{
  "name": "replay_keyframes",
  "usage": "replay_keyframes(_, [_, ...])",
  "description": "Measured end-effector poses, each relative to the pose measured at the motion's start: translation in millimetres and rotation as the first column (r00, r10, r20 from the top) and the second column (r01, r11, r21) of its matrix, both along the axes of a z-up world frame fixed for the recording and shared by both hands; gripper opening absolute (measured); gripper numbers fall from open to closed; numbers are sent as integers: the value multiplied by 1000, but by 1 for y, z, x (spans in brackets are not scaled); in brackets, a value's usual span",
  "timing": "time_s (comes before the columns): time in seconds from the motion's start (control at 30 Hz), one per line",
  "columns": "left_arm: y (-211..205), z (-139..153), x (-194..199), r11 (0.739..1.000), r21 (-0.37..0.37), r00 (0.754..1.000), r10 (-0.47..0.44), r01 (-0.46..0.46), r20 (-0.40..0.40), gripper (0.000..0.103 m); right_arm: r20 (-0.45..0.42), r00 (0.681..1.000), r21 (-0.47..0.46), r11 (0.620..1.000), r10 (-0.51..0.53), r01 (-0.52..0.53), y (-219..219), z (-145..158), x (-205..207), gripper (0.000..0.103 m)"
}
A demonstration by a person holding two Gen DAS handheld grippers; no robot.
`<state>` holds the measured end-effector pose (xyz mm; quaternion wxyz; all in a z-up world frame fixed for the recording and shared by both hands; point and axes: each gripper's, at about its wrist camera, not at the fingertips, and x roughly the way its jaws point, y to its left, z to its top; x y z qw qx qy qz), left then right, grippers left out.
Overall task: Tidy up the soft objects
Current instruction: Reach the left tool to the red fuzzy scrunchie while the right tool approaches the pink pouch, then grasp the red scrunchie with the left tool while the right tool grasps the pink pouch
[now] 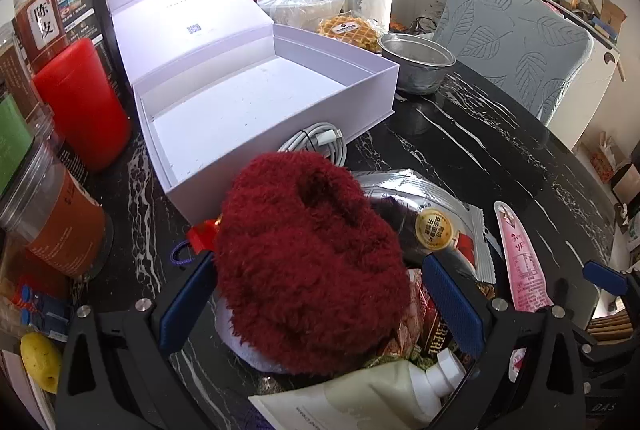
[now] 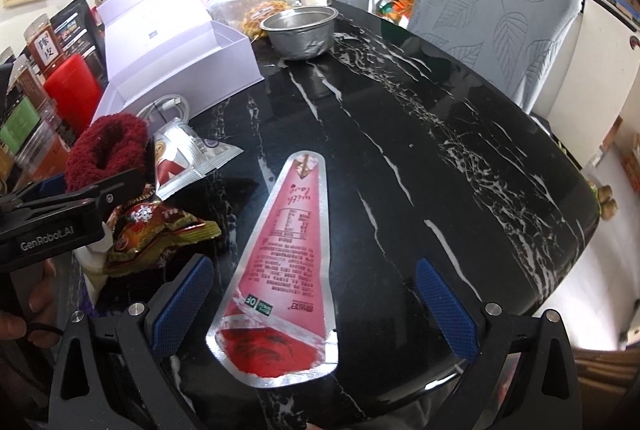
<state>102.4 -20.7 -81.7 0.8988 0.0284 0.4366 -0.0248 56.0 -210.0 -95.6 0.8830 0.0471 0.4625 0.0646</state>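
Left hand-held gripper [image 1: 316, 294] spread wide around the red fuzzy sock [image 1: 304, 262]; right hand-held gripper [image 2: 316, 310] wide open, empty.

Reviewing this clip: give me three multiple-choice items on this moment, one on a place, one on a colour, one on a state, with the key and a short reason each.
1. Where does the white cable lie?
A. against the white box's near wall
B. in the metal bowl
C. on a chair

2. What colour is the fuzzy soft item between the left gripper's fingers?
A. green
B. dark red
C. grey

3. What is the state of the white box?
A. taped shut
B. open and empty
C. open and full

Key: 1 A, it is coiled on the table beside the box; 2 B, its pile is deep red; 3 B, the lid stands back and the floor is bare.
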Motion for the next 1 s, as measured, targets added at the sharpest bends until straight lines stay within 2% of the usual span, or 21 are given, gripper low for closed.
replay_keyframes(0.13, [-3,-3,4,1000,6,1000,-7,7,13,102,-5,1000,1,1000,-12,12,-4,-2,0,103])
replay_keyframes(0.2, [0,-5,5,1000,-11,1000,-4,4,21,89,-8,1000,2,1000,-20,20,-6,-3,0,103])
replay_keyframes(0.23, [0,-5,5,1000,-16,1000,-3,3,30,87,-8,1000,3,1000,-22,22,-7,-3,0,103])
replay_keyframes(0.3, [1,-4,4,1000,-10,999,-6,6,42,73,-7,1000,4,1000,-26,26,-8,-2,-1,103])
replay_keyframes(0.4, [2,-2,2,999,-32,999,-9,10,39,61,-2,1000,3,1000,-28,28,-8,-1,-3,103])
replay_keyframes(0.47, [1,5,-2,1000,-19,998,-7,8,56,56,0,1000,3,1000,-27,27,-8,-1,-4,103])
replay_keyframes(0.57, [4,15,-8,1000,-14,996,-8,9,85,54,9,1000,-2,1000,-26,26,-7,1,-8,103])
replay_keyframes(0.67, [10,23,-14,998,-59,996,-6,11,84,50,14,1000,-1,1000,-26,26,-5,2,-10,103])
replay_keyframes(0.73, [16,30,-20,996,-87,996,2,5,86,49,16,1000,9,1000,-24,24,-5,3,-11,103])
replay_keyframes(1.0, [29,53,-54,995,-103,990,23,-8,140,49,16,1000,13,1000,10,-10,6,-1,-19,103])
